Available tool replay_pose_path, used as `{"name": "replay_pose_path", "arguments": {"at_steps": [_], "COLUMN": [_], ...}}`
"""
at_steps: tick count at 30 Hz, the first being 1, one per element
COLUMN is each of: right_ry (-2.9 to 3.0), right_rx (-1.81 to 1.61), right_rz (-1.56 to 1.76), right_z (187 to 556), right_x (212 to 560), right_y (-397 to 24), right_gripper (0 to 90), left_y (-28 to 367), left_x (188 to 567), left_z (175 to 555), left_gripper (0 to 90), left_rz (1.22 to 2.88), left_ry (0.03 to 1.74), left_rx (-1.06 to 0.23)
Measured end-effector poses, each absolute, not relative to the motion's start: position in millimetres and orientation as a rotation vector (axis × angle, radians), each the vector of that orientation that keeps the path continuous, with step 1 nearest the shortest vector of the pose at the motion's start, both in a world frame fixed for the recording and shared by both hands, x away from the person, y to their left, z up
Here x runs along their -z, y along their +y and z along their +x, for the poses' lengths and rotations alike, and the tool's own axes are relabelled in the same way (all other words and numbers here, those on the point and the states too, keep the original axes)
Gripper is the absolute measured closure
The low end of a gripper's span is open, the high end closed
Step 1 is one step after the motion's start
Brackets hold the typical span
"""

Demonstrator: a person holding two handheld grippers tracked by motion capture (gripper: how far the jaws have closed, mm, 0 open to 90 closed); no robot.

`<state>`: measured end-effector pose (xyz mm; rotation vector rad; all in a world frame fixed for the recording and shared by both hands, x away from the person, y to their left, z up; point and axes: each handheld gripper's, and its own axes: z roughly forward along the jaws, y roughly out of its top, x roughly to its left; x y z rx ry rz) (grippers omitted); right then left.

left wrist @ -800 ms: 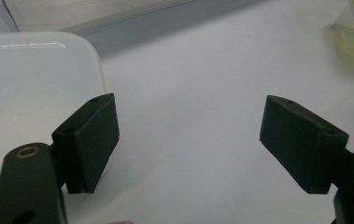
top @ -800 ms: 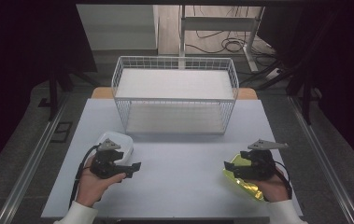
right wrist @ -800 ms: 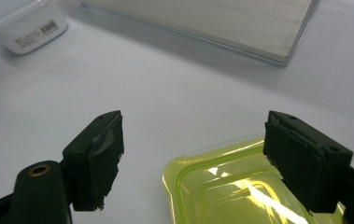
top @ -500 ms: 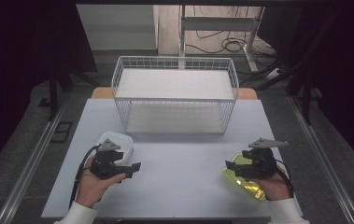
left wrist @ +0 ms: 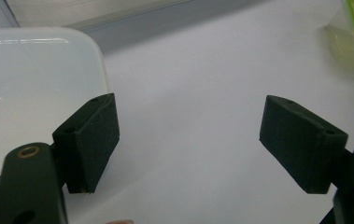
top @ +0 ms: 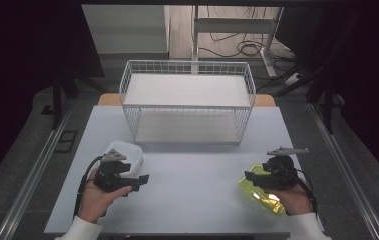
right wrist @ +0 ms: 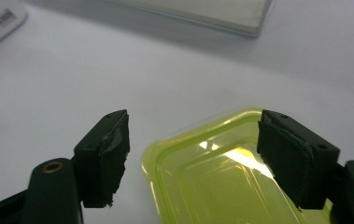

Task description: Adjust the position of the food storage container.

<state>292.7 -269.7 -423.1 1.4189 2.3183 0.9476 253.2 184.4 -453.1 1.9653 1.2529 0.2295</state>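
High view: the left gripper (top: pixel 136 178) sits at the lower left of the frame just below a white rounded plastic container (top: pixel 125 153), the right gripper (top: pixel 251 178) at the lower right over a translucent yellow-green plastic lid (top: pixel 260 195), and a white wire basket (top: pixel 187 102) stands at the upper centre of the pale table (top: pixel 192 200). Left gripper view: its jaws gape wide over bare table, with the white container at the upper left beside one pad. Right gripper view: its jaws also stand apart, gripping nothing, with the yellow-green lid (right wrist: pixel 216 177) low in the frame between them.

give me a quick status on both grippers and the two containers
Left gripper open, white container beside one jaw. Right gripper open over yellow-green container, not gripping. Table between them bare; wire basket stands behind.
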Motion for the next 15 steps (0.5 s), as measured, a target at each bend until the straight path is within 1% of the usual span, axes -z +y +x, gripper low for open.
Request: {"name": "replay_pose_path", "arguments": {"at_steps": [7, 15], "right_ry": [2.322, 2.295], "right_rx": [-0.892, -0.851], "right_rz": [1.449, 1.492], "right_z": [290, 290], "right_x": [425, 424], "right_y": [-277, -293], "right_gripper": [30.1, 31.2], "left_y": [182, 178], "left_x": [453, 456], "left_z": [255, 254], "left_gripper": [19.3, 19.3], "left_rz": [1.974, 1.999], "left_ry": [1.249, 1.253], "left_rx": [-0.227, -0.224]}}
